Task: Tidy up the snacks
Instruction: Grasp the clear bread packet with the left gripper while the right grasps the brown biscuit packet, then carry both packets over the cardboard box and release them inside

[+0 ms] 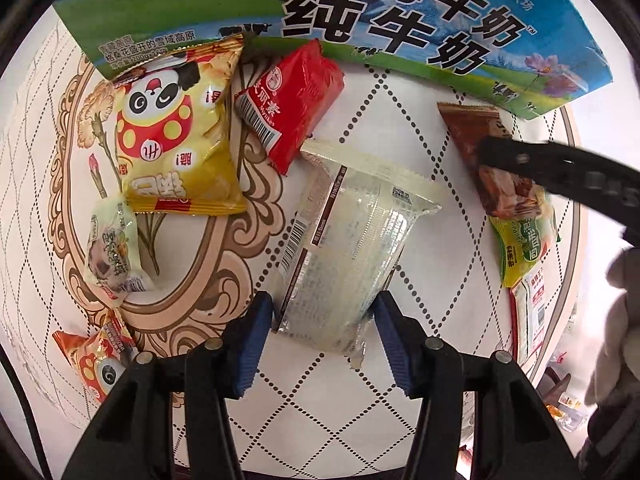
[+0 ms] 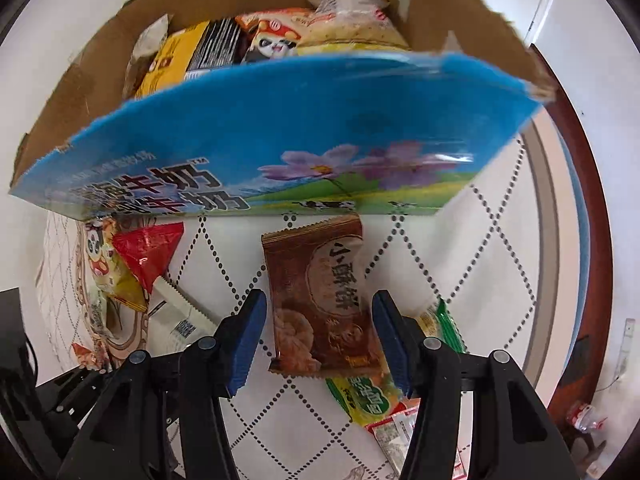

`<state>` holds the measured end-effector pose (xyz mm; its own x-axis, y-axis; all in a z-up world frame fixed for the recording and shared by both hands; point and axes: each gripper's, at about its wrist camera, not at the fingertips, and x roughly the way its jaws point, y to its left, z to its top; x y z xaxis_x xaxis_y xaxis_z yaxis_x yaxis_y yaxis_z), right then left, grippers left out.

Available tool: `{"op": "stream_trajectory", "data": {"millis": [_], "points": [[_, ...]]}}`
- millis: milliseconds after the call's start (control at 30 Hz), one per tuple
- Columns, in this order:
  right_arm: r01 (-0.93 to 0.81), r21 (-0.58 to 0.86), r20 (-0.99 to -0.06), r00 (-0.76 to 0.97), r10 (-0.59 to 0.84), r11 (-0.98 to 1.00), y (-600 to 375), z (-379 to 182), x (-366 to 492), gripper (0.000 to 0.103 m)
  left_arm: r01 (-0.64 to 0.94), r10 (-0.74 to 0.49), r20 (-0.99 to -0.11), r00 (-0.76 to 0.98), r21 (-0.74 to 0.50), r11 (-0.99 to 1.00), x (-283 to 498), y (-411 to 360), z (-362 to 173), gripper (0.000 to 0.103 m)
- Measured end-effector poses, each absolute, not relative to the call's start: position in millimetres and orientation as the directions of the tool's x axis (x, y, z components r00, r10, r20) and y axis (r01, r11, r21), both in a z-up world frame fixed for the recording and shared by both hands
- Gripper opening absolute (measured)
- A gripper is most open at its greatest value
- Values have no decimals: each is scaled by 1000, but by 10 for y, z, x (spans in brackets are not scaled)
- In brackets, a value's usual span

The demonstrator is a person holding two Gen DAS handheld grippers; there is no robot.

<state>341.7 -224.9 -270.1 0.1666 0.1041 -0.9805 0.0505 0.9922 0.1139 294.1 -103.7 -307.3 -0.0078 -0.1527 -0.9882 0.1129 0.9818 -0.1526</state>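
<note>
Cardboard, printed blue and green outside and plain brown within, makes the milk carton (image 2: 280,140) that stands at the far side of the table (image 1: 400,420), and it serves as the bin for the snacks. Several packets already lie in it: a yellow bag (image 2: 172,60), a panda-printed packet (image 2: 276,38) and a pale packet (image 2: 352,24) at the back. So the sorting looks partly done, with a good many packets left out on the quilted white cloth.

Of those, the yellow panda bag (image 1: 176,128) lies nearest the carton's front wall, the red packet (image 1: 292,100) just beside it, and the clear packet (image 1: 352,240) in the middle of the table. The brown packet (image 2: 324,300) lies towards the right edge, overlapping a green packet (image 1: 524,240). Smaller ones sit near the left edge: a pale sweet wrapper (image 1: 114,252) and an orange packet (image 1: 96,360).

The left gripper (image 1: 324,344) has its fingers narrowed around the clear packet's near end; whether they press it I cannot tell. The right gripper (image 2: 320,340) likewise straddles the brown packet, its right pad touching, the left with a gap.
</note>
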Motion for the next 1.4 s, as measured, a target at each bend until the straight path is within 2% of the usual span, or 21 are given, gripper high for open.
{"op": "stream_trajectory", "data": {"millis": [133, 200, 433, 500, 567, 733, 1000, 1033, 1100, 1133, 1400], "points": [[12, 82, -993, 90, 81, 997, -2133, -2934, 3539, 57, 144, -165, -986, -20, -167, 975, 3111, -1062, -3019, 51], [6, 84, -993, 87, 83, 996, -2126, -2938, 3512, 53, 146, -176, -984, -12, -176, 973, 3155, -1042, -2959, 51], [-37, 121, -992, 20, 122, 992, -2102, -2938, 3087, 52, 224, -206, -977, -53, -212, 951, 3389, -1213, -2972, 51], [-26, 139, -990, 9, 139, 990, -2140, -2948, 2974, 52, 256, -184, -981, -68, -195, 947, 3412, -1344, -3046, 54], [-9, 147, -989, 5, 147, 989, -2199, -2965, 2888, 52, 278, -166, -983, -81, -182, 943, 3443, -1436, -3129, 62], [47, 186, -983, -2, 186, 981, -2372, -3010, 2745, 53, 286, -136, -985, -107, -162, 944, 3530, -1550, -3297, 64], [77, 204, -979, 22, 203, 976, -2457, -3060, 2557, 58, 104, -249, -963, -106, -260, 960, 3466, -1240, -3248, 63], [82, 200, -980, 33, 198, 976, -2367, -3042, 2459, 60, 76, -267, -956, -122, -278, 958, 3430, -1201, -3260, 63], [89, 210, -977, 43, 207, 974, -2292, -3034, 2457, 76, 40, -307, -940, -148, -316, 948, 3373, -1131, -3319, 63], [97, 220, -975, 46, 216, 971, -2259, -3052, 2495, 77, 38, -317, -934, -164, -327, 944, 3352, -1127, -3354, 63], [91, 163, -986, 34, 160, 982, -2048, -3267, 2539, 76, 91, -294, -944, -150, -309, 947, 3248, -1237, -3348, 63]]}}
